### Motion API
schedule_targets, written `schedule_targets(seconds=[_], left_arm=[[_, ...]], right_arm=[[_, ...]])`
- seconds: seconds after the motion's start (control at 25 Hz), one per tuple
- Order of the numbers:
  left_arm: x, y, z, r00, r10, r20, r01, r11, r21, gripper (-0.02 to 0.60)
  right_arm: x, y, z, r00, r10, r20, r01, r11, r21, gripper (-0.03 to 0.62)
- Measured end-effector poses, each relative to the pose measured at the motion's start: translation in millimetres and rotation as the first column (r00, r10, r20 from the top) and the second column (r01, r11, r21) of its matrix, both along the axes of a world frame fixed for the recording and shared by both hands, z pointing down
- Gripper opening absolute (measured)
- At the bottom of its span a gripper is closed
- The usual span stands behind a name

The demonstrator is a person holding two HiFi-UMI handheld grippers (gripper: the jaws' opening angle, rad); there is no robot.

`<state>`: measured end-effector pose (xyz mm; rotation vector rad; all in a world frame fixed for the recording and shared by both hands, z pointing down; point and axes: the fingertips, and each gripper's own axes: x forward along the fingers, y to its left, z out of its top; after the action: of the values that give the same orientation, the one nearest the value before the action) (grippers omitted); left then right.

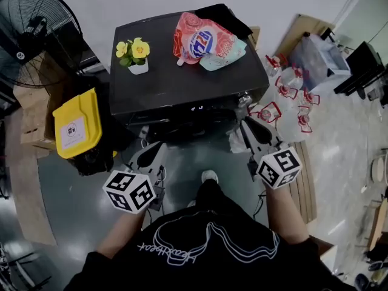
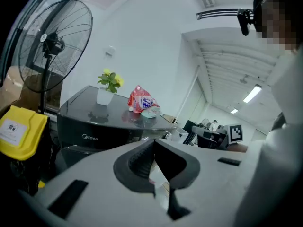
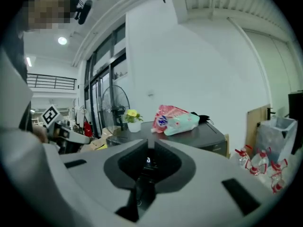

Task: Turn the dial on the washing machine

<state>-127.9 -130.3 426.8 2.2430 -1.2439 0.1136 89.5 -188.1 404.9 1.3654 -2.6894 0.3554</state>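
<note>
- The glossy black washing machine (image 1: pixel 182 80) stands on the floor just beyond both grippers. A small silvery dial (image 1: pixel 244 98) sits at the right end of its near front edge.
- The left gripper (image 1: pixel 151 149) hangs before the machine's left front, its jaws pressed together and empty.
- The right gripper (image 1: pixel 251 129) is just near of the dial and not touching it. Its jaws are drawn almost together, with only a thin slit between them and nothing in it.
- A white pot of yellow flowers (image 1: pixel 134 54) and a red-pink detergent pouch (image 1: pixel 203 41) sit on the lid.
</note>
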Motion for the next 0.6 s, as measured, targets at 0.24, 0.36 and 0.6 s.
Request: schedule_targets(seconds=[0.24,0.36,0.6], left_arm=[[21,30,-43,0.993,0.120,0.000,-0.120,0.988,0.096,0.005],[31,47,-66,0.985,0.171,-0.034,-0.165,0.978,0.127,0.005],[45,75,-113,0.971,0.235,-0.044,-0.221,0.952,0.211,0.005]], right_arm=[[-43,76,-38,0.990,-0.144,0.011,0.143,0.989,0.021,0.005],[-51,100,-54,0.984,-0.175,0.024,0.174,0.984,0.032,0.003],[-54,132,-81,0.980,-0.198,0.026,0.196,0.979,0.062,0.003]])
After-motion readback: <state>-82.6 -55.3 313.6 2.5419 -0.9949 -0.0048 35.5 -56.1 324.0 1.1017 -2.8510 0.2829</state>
